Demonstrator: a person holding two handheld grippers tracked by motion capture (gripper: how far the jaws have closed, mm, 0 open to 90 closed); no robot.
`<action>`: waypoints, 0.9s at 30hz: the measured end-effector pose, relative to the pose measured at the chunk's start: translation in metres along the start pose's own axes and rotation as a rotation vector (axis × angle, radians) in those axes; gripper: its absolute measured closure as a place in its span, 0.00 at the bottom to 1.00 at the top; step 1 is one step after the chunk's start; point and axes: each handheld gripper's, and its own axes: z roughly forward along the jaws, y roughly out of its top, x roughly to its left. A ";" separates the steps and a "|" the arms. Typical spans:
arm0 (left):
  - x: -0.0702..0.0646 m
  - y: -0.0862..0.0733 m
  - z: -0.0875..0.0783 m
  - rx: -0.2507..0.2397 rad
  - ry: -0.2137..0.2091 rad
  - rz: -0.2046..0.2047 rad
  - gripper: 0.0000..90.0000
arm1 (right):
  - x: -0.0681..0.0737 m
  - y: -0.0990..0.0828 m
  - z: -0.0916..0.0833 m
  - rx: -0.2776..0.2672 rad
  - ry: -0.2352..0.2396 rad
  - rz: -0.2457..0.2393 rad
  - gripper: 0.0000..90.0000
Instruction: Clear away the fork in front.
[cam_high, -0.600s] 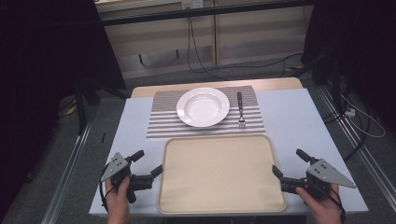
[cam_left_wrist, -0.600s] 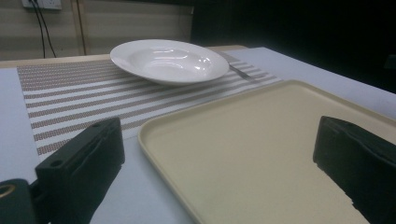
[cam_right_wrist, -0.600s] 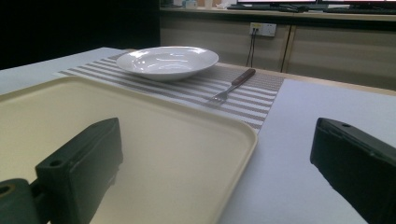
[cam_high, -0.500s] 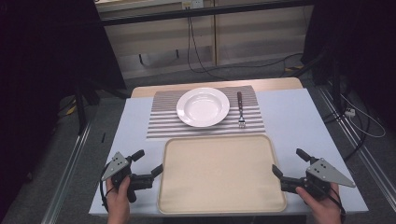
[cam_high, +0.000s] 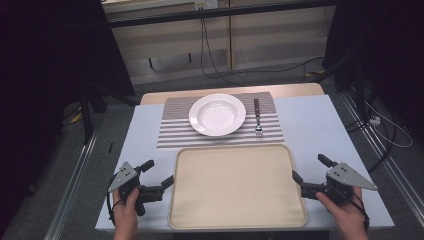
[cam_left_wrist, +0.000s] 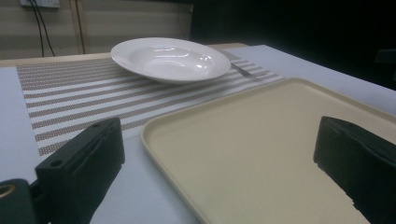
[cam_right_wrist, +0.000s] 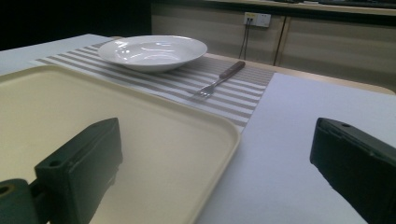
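Observation:
A cream tray (cam_high: 237, 186) lies bare at the table's front middle. My left gripper (cam_high: 159, 171) rests at its left edge and my right gripper (cam_high: 309, 167) at its right edge, each held in a hand. Both are open. In the left gripper view the tray's corner (cam_left_wrist: 154, 133) sits between the wide jaws, untouched. In the right gripper view the tray's rim (cam_right_wrist: 229, 133) lies between the jaws the same way. Behind the tray a white plate (cam_high: 217, 114) and a fork (cam_high: 257, 117) with a brown handle rest on a striped placemat (cam_high: 175, 131).
The table top (cam_high: 310, 120) is pale blue-white, with bare strips left and right of the placemat. Dark stands and cables (cam_high: 210, 45) sit on the floor beyond the far edge. Metal rails (cam_high: 75, 185) run along both sides of the table.

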 end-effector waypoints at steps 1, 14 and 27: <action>-0.001 0.000 0.000 -0.007 -0.003 -0.004 0.02 | -0.002 0.002 0.002 0.001 -0.004 -0.003 0.02; -0.002 0.000 0.000 -0.007 -0.004 0.001 0.02 | -0.035 0.031 0.064 0.065 -0.082 -0.006 0.03; -0.003 0.000 0.001 0.001 -0.012 0.001 0.02 | -0.039 0.051 0.126 0.135 -0.082 -0.014 0.03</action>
